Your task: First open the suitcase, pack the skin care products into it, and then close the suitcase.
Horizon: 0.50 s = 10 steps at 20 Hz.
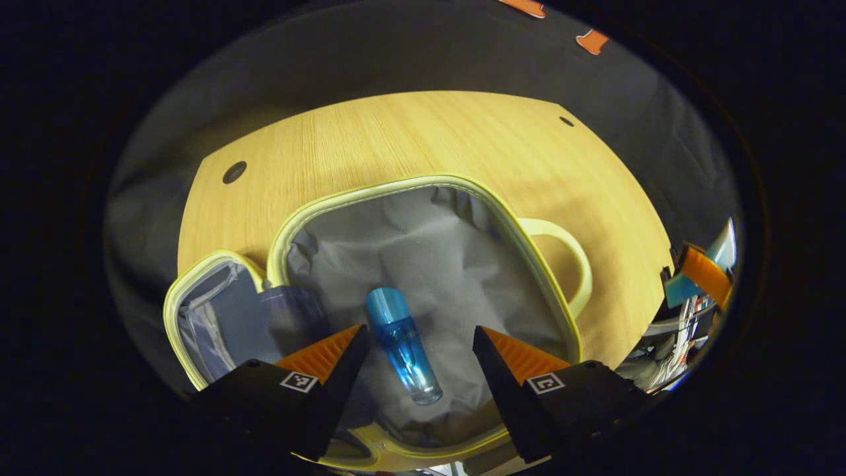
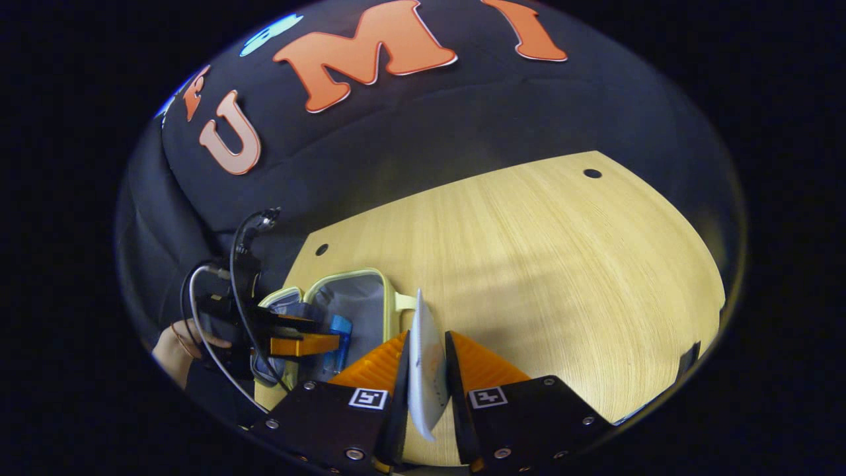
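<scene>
With my left gripper (image 1: 420, 338) wide open over the bottle (image 1: 403, 344) in the suitcase (image 1: 502, 215), my right gripper (image 2: 426, 360) pinches a sachet (image 2: 423, 357) edge-on; it could slip short onto the table (image 2: 529, 264).

We see a pale wooden table (image 2: 529, 264) with small dark holes near its corners; behind the table hangs black cloth (image 2: 410, 132), perhaps draping below its edge.

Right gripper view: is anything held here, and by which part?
Yes. The right gripper is shut on a thin white sachet, pinched flat across its lower half, its top edge sticking up past the fingers.
</scene>
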Each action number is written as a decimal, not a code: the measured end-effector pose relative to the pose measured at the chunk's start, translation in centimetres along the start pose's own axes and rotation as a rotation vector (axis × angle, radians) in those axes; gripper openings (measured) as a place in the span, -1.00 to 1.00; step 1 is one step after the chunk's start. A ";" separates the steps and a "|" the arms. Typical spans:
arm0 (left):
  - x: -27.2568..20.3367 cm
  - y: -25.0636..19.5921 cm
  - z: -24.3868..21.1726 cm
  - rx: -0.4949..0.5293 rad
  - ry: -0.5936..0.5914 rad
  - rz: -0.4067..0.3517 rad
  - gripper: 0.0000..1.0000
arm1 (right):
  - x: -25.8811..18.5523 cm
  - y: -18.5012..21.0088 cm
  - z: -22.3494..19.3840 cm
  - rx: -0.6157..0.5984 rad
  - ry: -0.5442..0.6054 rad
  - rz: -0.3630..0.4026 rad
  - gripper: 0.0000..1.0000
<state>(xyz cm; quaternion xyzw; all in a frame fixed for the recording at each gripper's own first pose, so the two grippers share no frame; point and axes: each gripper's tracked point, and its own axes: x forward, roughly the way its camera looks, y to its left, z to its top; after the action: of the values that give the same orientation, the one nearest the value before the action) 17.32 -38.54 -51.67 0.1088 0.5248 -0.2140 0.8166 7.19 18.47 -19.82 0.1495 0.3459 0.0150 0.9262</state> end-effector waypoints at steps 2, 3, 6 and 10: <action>-2.2 0.4 -0.9 -0.023 -0.037 0.005 0.96 | 0.8 1.9 1.4 -0.069 0.007 0.030 -0.39; -3.3 0.7 -1.5 -0.050 -0.050 0.003 0.96 | 1.3 3.1 1.9 -0.103 0.017 0.046 -0.38; -5.5 3.1 -4.5 -0.164 -0.078 0.008 0.96 | 3.1 7.3 2.4 -0.178 0.054 0.105 -0.39; -10.8 7.9 -8.0 -0.314 -0.101 0.073 0.96 | 6.7 11.5 0.5 -0.196 0.166 0.164 -0.39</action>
<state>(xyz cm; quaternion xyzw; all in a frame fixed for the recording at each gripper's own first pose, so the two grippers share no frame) 10.60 -25.75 -45.67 -0.0120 0.5059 -0.1045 0.8561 13.44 30.19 -20.40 0.0844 0.4050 0.1365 0.9002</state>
